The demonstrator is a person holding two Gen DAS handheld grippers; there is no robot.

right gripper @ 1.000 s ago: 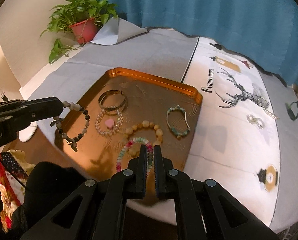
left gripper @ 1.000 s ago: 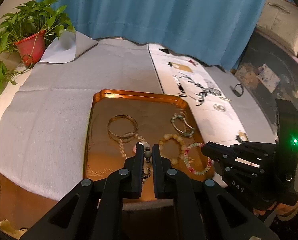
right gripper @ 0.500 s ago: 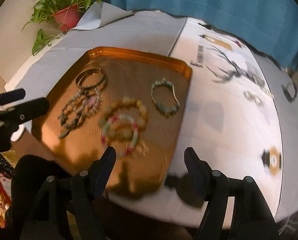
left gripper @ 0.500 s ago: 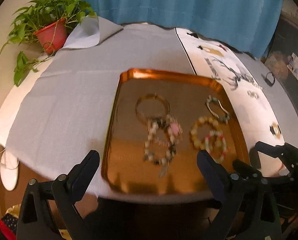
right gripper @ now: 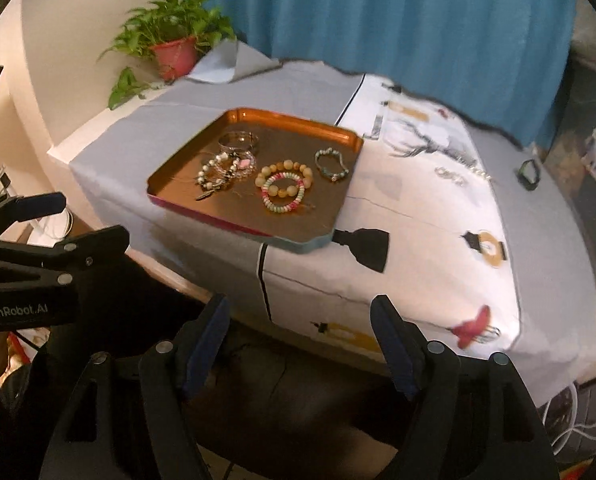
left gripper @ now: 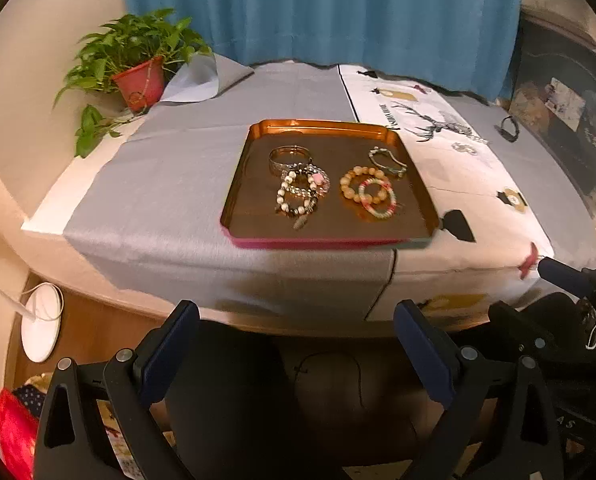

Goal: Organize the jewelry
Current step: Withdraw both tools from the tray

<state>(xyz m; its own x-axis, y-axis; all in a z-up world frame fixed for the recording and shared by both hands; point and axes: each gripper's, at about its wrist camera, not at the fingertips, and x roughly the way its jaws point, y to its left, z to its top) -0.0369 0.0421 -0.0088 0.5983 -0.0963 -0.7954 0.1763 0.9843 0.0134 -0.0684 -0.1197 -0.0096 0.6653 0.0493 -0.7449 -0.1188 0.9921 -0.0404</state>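
Left wrist view: my left claw (left gripper: 296, 340) gaped wide, empty.
Right claw (right gripper: 299, 332): I held it spread, empty.
Bracelets (left gripper: 298, 190): lay on tray (left gripper: 234, 196), well ahead of both.

A copper-orange tray (left gripper: 234, 184) is showing a pink and teal front edge. In it, amber beads (left gripper: 351, 184) are lying at 9 o'clock of a pink, green and white bracelet (left gripper: 377, 199). Grey cloth (left gripper: 170, 168) is adjoining white cloth (left gripper: 477, 184) printed with a black deer. A blue curtain (left gripper: 337, 8) is hanging behind.
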